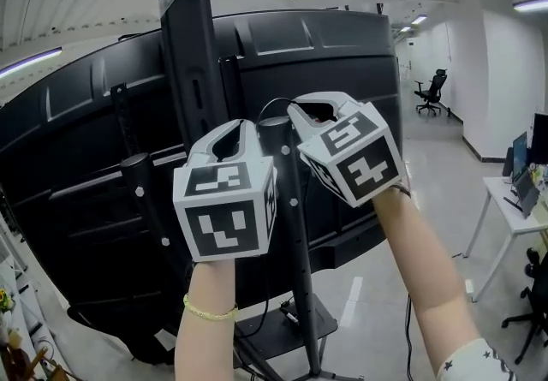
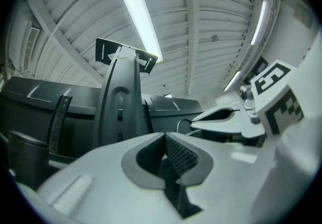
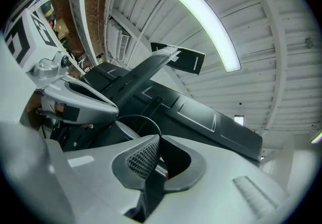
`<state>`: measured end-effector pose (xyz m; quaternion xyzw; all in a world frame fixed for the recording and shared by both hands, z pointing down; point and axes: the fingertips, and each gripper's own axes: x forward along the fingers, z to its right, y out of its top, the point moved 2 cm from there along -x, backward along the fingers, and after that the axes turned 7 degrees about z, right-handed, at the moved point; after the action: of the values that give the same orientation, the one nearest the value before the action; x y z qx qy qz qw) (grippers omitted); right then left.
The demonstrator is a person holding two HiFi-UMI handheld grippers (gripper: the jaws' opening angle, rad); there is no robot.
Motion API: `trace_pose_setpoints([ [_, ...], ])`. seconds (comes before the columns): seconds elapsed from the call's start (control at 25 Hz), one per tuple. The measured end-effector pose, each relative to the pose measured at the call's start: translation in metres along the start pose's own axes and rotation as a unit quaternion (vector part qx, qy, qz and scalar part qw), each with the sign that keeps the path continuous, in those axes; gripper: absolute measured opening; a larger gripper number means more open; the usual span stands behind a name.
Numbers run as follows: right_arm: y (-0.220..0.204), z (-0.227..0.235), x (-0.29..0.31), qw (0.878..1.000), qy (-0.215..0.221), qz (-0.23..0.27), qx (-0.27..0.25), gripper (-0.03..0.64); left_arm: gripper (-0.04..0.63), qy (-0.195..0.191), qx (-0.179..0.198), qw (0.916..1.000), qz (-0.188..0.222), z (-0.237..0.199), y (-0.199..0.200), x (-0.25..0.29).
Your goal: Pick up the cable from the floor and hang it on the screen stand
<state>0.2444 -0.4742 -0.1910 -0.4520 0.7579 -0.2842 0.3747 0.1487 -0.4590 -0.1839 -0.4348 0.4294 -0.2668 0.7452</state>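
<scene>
The cable (image 1: 272, 102) is a thin black line that arcs in a small loop at the middle of the head view. It runs from the tip of the right gripper (image 1: 301, 111) leftward and down toward the round cap of a black pole (image 1: 291, 199) on the screen stand (image 1: 188, 54). In the right gripper view the same loop (image 3: 138, 116) rises from the jaw tips at lower centre and curves to the left. The jaws of the right gripper (image 3: 158, 140) are pressed together with the cable's end at their tip, so it pinches the cable. A small red spot shows in the hollow behind the pads; what it is cannot be told.

The left gripper (image 1: 242, 127) sits just beside the right one, lower and to the left in the head view. In its own view the jaws of the left gripper (image 2: 165, 136) are closed together, and nothing can be seen between them. A short bit of the cable (image 2: 180, 126) curves just right of them.

Behind both stands the broad black back of the screen (image 1: 342, 54), filling most of the head view. A bracelet (image 1: 208, 312) circles the left wrist at the bottom. An office chair (image 1: 432, 92) stands far off at the upper right, and a white desk (image 1: 505, 217) is at the right edge.
</scene>
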Motion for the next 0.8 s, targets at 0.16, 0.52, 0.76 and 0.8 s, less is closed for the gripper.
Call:
trace_pose_setpoints([
  [0.16,-0.015,0.000,0.012,1.000,0.022,-0.021,0.001,0.011,0.008,0.015,-0.014,0.9998,-0.006,-0.004,-0.012,0.004],
  [0.52,-0.029,-0.013,-0.002,0.998,0.027,-0.033,-0.037,0.020,0.008,0.019,-0.017,0.9995,-0.018,0.003,-0.029,-0.004],
  [0.76,-0.059,-0.045,-0.040,1.000,-0.001,-0.002,0.025,0.035,0.008,-0.004,-0.032,0.9991,-0.028,0.021,-0.062,-0.038],
  [0.8,-0.067,-0.055,-0.048,0.999,-0.001,0.000,0.052,0.018,0.008,-0.008,-0.036,0.9989,-0.031,0.024,-0.069,-0.046],
])
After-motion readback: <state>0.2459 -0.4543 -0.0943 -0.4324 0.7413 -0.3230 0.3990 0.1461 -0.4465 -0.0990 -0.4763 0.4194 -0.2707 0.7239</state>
